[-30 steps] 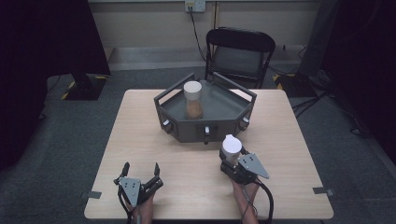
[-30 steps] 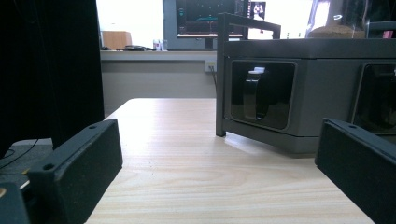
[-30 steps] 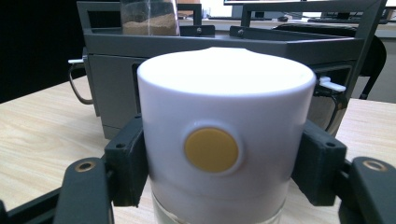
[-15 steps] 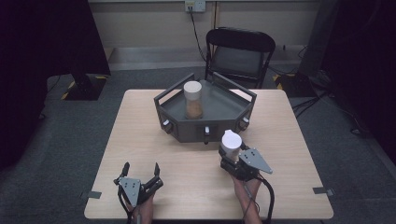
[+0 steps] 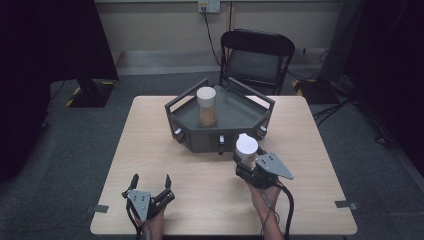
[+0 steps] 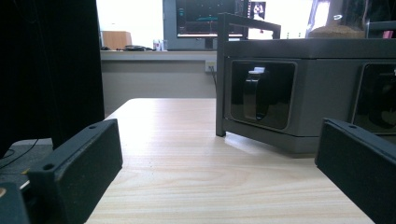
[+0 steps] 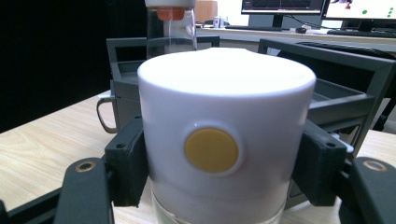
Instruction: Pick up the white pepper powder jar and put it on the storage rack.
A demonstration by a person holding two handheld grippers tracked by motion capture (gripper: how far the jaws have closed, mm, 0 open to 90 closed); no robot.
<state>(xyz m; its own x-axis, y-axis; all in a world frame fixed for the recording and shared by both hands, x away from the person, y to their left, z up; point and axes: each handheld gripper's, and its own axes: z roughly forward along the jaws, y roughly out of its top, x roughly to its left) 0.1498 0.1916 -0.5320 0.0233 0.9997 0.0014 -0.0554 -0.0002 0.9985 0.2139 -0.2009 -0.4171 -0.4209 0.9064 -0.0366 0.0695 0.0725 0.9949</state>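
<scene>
A dark grey tray (image 5: 235, 117) with raised handles sits at the middle back of the table. Inside it stands a clear jar (image 5: 206, 106) with a white lid and brown contents. My right gripper (image 5: 246, 161) is shut on a second jar (image 5: 246, 146) with a white lid, held just in front of the tray's near wall. In the right gripper view that jar's white lid (image 7: 226, 126) with a yellow button sits between both pads (image 7: 126, 163). My left gripper (image 5: 150, 181) stands open near the table's front left, nothing between its jaws, facing the tray (image 6: 299, 93).
A black folding chair (image 5: 257, 60) stands behind the table. The wooden table (image 5: 150, 150) has bare surface to the left and right of the tray. Dark curtains hang at both sides, and cables run on the floor at the right.
My right gripper with the white-lidded jar has shifted slightly toward the tray. The left gripper has stayed in place.
</scene>
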